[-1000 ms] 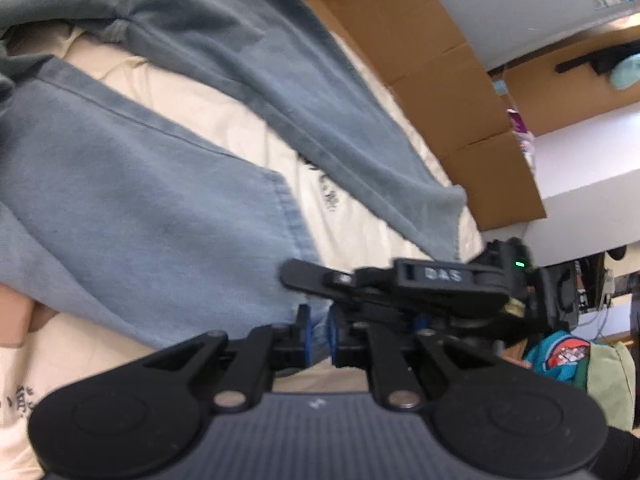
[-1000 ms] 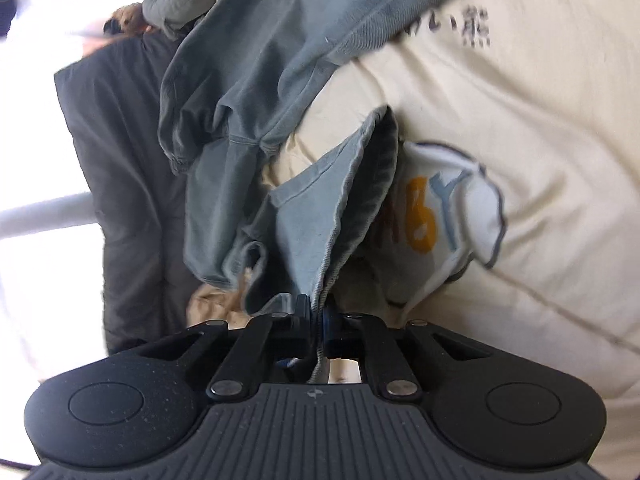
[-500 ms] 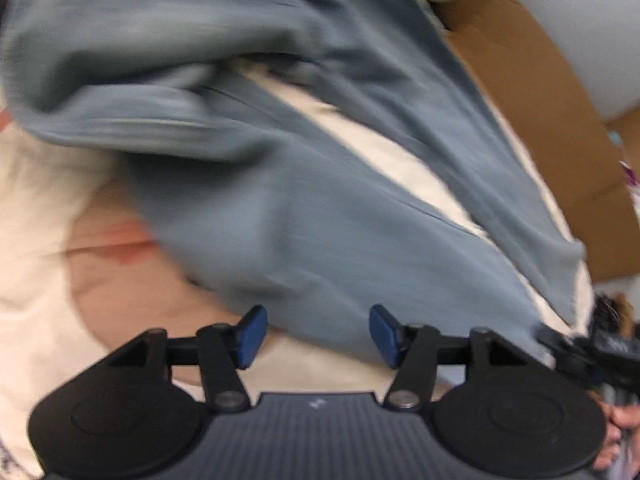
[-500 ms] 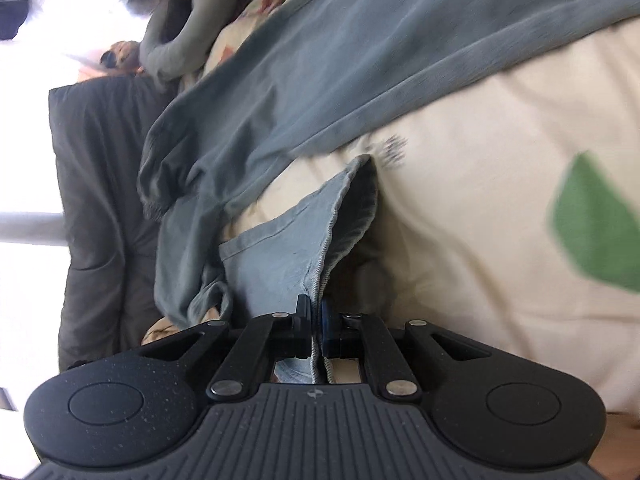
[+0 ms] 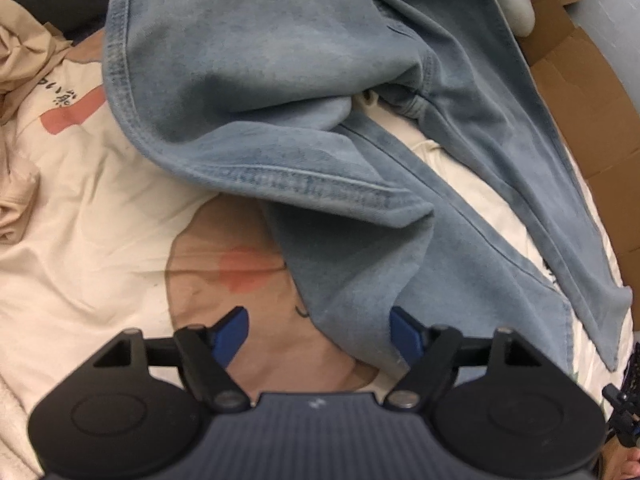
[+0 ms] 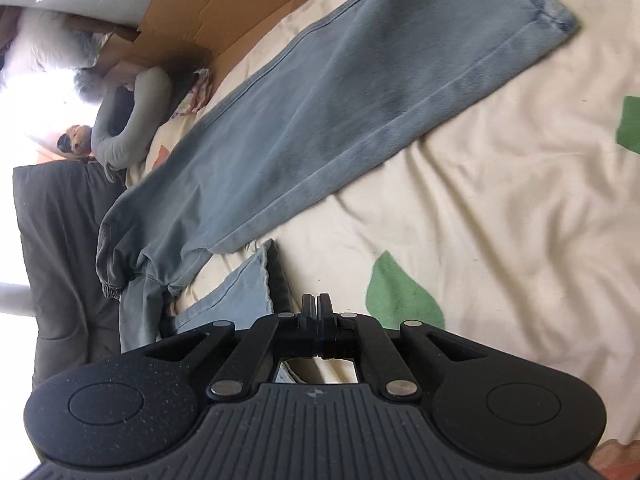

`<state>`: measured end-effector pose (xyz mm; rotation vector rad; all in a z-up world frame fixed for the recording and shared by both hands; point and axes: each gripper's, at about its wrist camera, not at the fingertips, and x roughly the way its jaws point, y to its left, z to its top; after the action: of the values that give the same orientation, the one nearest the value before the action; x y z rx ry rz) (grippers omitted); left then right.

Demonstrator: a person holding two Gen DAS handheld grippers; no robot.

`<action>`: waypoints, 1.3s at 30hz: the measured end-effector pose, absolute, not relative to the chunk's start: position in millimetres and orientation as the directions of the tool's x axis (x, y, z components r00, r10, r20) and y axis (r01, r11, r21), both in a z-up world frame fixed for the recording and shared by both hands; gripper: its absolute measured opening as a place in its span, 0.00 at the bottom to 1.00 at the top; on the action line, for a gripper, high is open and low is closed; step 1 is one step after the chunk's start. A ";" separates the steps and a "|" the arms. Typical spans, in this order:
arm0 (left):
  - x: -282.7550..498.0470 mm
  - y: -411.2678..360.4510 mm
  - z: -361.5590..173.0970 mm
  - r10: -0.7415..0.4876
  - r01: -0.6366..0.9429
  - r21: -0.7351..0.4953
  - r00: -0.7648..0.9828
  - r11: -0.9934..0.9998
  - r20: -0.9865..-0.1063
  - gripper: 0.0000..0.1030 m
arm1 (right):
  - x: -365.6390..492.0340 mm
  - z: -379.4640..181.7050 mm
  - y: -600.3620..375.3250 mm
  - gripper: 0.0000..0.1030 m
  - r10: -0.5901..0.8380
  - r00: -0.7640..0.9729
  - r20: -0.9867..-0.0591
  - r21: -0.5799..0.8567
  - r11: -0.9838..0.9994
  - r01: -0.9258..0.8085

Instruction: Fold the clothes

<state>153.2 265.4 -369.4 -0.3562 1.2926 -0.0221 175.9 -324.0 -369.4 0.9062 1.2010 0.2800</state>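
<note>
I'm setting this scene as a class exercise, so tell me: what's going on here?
A person with a gripper in each hand is folding a pair of blue jeans on a cream printed bedsheet. The left gripper hangs over a bunched part of the jeans, its jaws opening with denim lying between them but not pinched. The right gripper has its jaws shut; whether it is pinching any cloth is unclear. One leg lies stretched out flat across the sheet beside some cardboard.
</note>
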 end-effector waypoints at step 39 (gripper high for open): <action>194.1 329.5 -367.3 -0.014 -0.365 -0.215 0.482 0.906 -0.876 0.63 | 203.6 -403.8 -188.8 0.06 0.725 0.204 -0.658 0.737 0.675 -0.020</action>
<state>194.1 329.5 -367.3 -0.4024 1.0533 0.2213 203.6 -188.8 -403.8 0.6797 1.2732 0.5793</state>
